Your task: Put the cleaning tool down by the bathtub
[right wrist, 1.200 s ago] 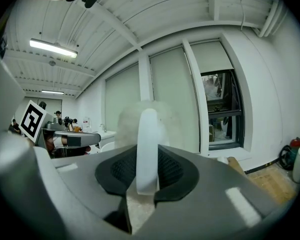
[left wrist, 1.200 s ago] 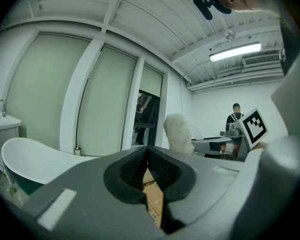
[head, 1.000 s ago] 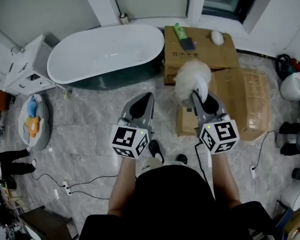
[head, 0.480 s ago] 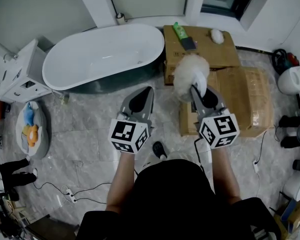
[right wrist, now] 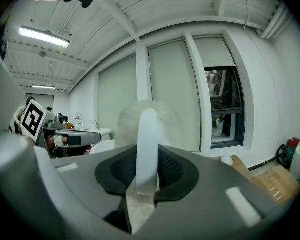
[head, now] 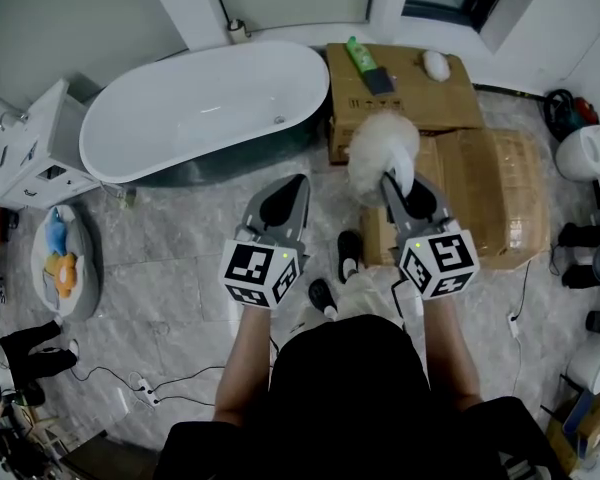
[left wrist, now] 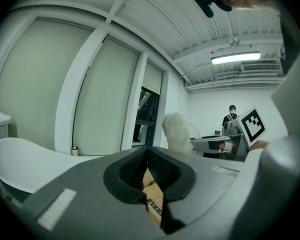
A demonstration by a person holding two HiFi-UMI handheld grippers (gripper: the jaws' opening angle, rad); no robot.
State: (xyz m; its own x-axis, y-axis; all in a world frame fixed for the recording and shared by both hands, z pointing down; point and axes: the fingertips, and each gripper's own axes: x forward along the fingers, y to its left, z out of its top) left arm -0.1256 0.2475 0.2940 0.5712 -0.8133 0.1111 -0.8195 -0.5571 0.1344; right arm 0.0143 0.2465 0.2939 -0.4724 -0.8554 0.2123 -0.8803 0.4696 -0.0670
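Note:
The cleaning tool (head: pixel 383 144) is a fluffy white brush head on a white handle (right wrist: pixel 146 144). My right gripper (head: pixel 404 184) is shut on that handle, and the head stands up past the jaw tips, over the cardboard boxes in the head view. The left gripper (head: pixel 292 186) is held level beside it, shut, with nothing between its jaws. The white bathtub (head: pixel 110 158) with its dark outer wall lies ahead and to the left of both grippers. In the left gripper view the tub rim (left wrist: pixel 20 159) shows low at the left and the fluffy head (left wrist: pixel 177 133) rises at centre.
Cardboard boxes (head: pixel 480 198) stand right of the tub; a green bottle (head: pixel 360 60) and small items lie on the far box. A white cabinet (head: pixel 25 153) and a small tub of toys (head: pixel 65 248) sit at left. Cables trail on the marble floor. A person (left wrist: pixel 232 116) stands far off.
The person has stepped forward: a foot now shows ahead between the grippers. Both grippers keep their pose, and the brush stays in the right one.

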